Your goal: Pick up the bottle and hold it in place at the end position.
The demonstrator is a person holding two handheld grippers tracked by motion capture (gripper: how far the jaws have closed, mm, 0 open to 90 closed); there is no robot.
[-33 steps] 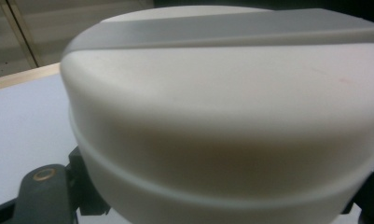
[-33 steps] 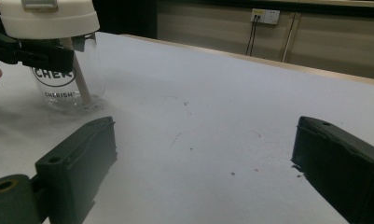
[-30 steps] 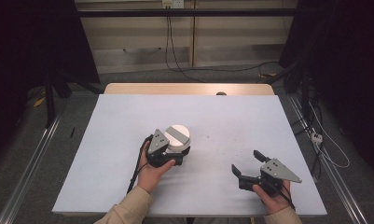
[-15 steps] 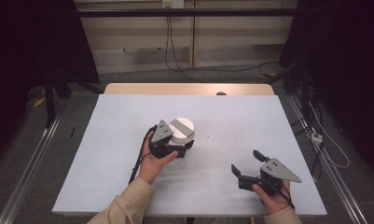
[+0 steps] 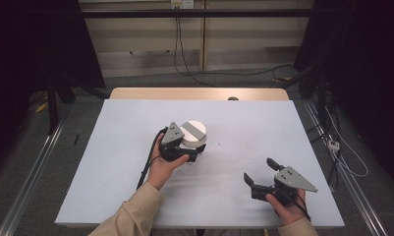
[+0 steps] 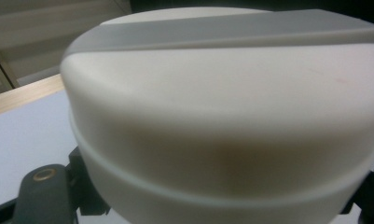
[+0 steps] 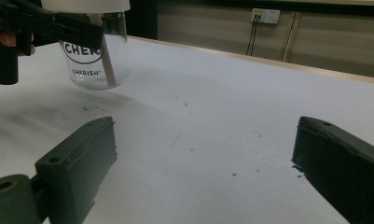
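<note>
A clear glass jar (image 7: 93, 56) printed CHERISH carries a white lid (image 5: 193, 132) with a grey band across its top. My left gripper (image 5: 193, 150) is shut on the jar just under the lid and holds it upright a little above the white table top (image 5: 111, 196), near the middle. In the left gripper view the lid (image 6: 222, 116) looms close between the jaws. A pale stick shows inside the glass. My right gripper (image 5: 259, 169) sits at the near right of the table, open, with only bare table between its jaws (image 7: 208, 158).
A wooden strip (image 5: 199, 93) runs along the table's far edge. Small dark specks (image 7: 89, 108) lie on the surface under the jar. Metal rails (image 5: 32, 172) flank the table on the floor, and cables (image 5: 342, 157) trail at the right.
The left gripper has carried the jar slightly away from the person and to the right, a little higher. The right gripper has stayed where it was.
</note>
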